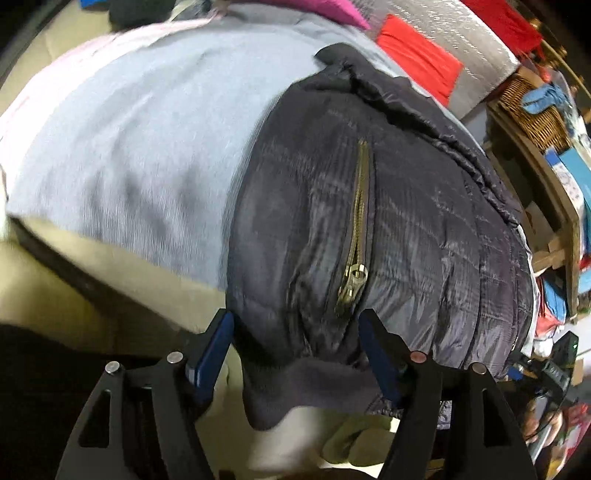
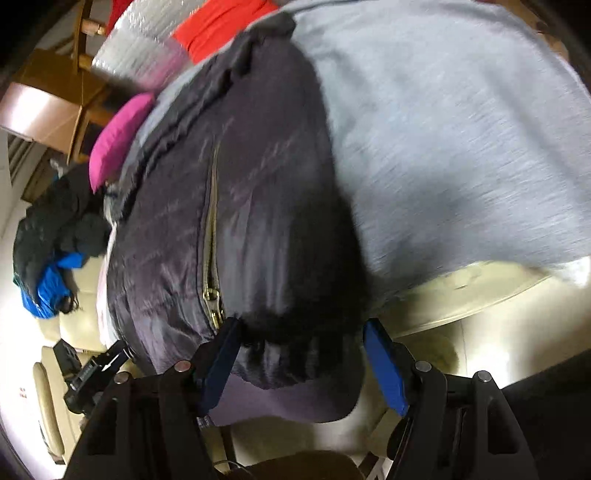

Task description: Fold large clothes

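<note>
Plainly, the dark quilted jacket (image 1: 388, 221) (image 2: 240, 221) is shiny and puffy, with a brass zipper (image 1: 358, 229) (image 2: 211, 236) running toward its near hem. It lies on a pale grey cloth (image 1: 140, 147) (image 2: 443, 129) spread over a cream surface (image 1: 74, 288) (image 2: 461, 291).

The left gripper (image 1: 297, 323) has its blue fingers (image 1: 376, 350) spread wide, with the jacket's hem between them; the right gripper (image 2: 303, 330) stands equally wide at the same hem.

Only the left wrist view shows a wicker basket (image 1: 535, 107). Only the right wrist view shows a heap of dark and blue clothes (image 2: 51, 258). A red cloth (image 1: 421, 62) (image 2: 218, 26) lies beyond the jacket.
</note>
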`<state>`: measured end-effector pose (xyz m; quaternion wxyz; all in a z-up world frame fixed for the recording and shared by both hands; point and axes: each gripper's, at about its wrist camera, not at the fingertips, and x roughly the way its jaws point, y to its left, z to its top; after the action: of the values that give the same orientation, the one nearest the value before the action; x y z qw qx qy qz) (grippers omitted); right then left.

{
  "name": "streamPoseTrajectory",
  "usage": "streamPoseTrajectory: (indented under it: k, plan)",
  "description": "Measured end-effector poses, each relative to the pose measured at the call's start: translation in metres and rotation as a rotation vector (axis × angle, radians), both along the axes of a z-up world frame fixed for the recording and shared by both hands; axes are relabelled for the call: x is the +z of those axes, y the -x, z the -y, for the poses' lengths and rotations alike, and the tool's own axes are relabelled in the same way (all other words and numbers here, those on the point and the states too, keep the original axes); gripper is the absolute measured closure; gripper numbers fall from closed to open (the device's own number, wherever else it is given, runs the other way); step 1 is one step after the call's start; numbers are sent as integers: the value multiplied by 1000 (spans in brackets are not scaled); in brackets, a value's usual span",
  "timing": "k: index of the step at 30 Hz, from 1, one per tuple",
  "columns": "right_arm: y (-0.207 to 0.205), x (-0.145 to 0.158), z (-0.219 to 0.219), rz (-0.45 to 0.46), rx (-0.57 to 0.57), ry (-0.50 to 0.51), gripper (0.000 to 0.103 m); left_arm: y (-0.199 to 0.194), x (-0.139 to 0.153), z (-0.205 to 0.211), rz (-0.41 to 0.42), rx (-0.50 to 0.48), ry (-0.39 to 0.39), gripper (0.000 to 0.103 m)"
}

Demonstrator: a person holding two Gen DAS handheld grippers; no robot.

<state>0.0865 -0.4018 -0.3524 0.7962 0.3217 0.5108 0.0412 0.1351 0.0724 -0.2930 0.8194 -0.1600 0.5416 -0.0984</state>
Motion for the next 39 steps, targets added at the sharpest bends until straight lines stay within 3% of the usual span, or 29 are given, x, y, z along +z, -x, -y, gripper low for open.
streamPoseTrajectory:
  k: [9, 15, 19, 22, 24, 25, 28, 30, 31, 32, 33, 35, 36, 37, 38, 39]
  plan:
    - [9, 6, -27, 35, 117, 184, 32, 14, -25, 4, -128, 21, 26, 32]
    - [4, -6, -17, -24, 79, 100, 28, 20, -33, 3, -130, 11, 37, 32]
    - [4, -4, -26, -5, 123, 136, 26, 20, -35, 9, -120, 1, 57, 36]
    - [8, 2, -31, 16, 134, 157, 42, 18, -33, 13, -113, 3, 47, 54]
    - [14, 12, -36, 58, 156, 191, 63, 22, -28, 15, -96, -7, 31, 60]
    - [15, 17, -42, 78, 167, 203, 64, 25, -24, 17, -83, -14, 11, 62]
    - [15, 15, -40, 76, 178, 182, 63, 27, -24, 26, -75, -32, -32, 62]
    - [12, 7, -32, 28, 167, 143, 50, 25, -29, 29, -104, -35, -21, 50]
    - [12, 3, -29, 0, 163, 122, 42, 22, -33, 34, -127, -38, -6, 39]
    - [11, -1, -29, -21, 173, 101, 34, 21, -39, 35, -157, -42, 12, 37]
    - [9, -6, -33, -42, 202, 85, 32, 20, -43, 35, -171, -47, 17, 37]
    - [10, -6, -43, -36, 247, 161, 32, 20, -48, 37, -182, -59, 36, 39]
    - [10, -6, -47, -23, 265, 196, 36, 21, -48, 35, -180, -60, 44, 39]
    - [11, -4, -49, -16, 270, 210, 40, 22, -48, 34, -175, -59, 61, 47]
    - [13, 1, -50, 4, 280, 218, 59, 21, -48, 32, -174, -55, 72, 63]
    - [15, 6, -51, 20, 288, 214, 72, 22, -49, 29, -176, -51, 68, 70]
